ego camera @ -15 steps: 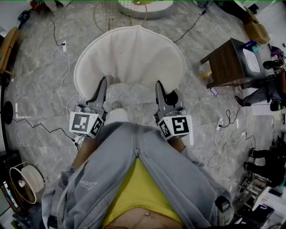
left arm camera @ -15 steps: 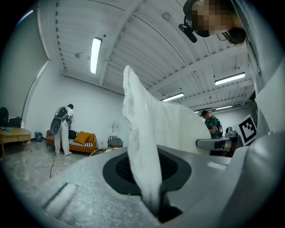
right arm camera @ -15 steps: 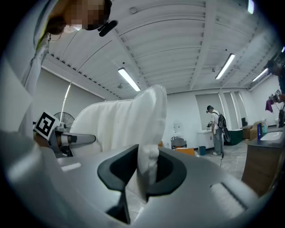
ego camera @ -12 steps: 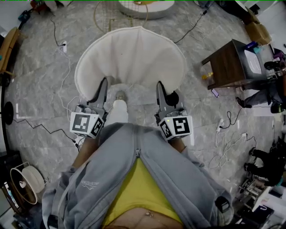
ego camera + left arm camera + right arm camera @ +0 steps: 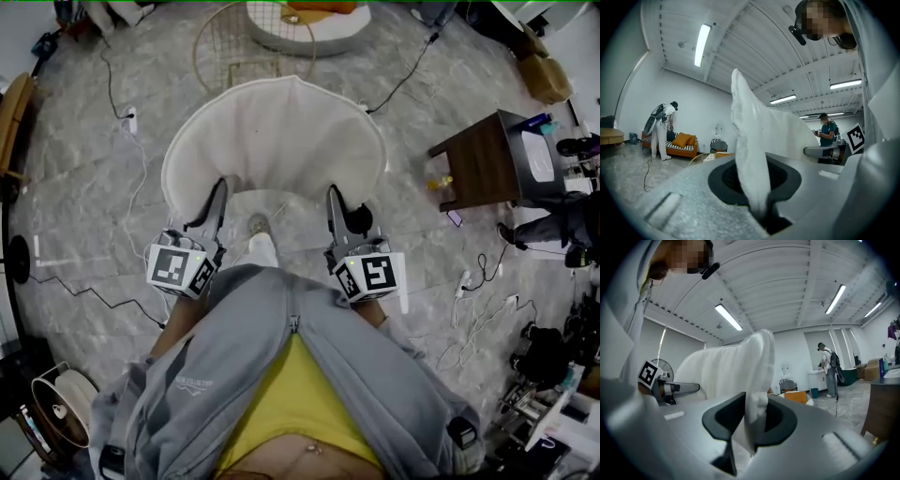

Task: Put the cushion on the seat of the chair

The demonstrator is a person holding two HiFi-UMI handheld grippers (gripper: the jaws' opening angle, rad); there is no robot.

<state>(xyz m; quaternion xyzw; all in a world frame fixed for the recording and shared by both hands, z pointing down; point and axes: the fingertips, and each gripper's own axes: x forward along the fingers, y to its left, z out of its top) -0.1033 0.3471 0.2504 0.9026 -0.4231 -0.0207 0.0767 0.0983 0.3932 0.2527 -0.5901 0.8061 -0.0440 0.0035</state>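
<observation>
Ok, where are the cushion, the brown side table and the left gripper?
cushion [image 5: 277,136], head view, middle of its white surface.
side table [image 5: 473,159], head view, bare part of its brown top.
left gripper [image 5: 219,186], head view, between its fingertips, shut on the cushion's edge.

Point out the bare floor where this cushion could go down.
Barest: the marble floor between the cushion and the dark side table, short of the small yellow item. Crowded: white power strip and its cable at left, tangled cables lower right, gold wire frame ahead.
</observation>
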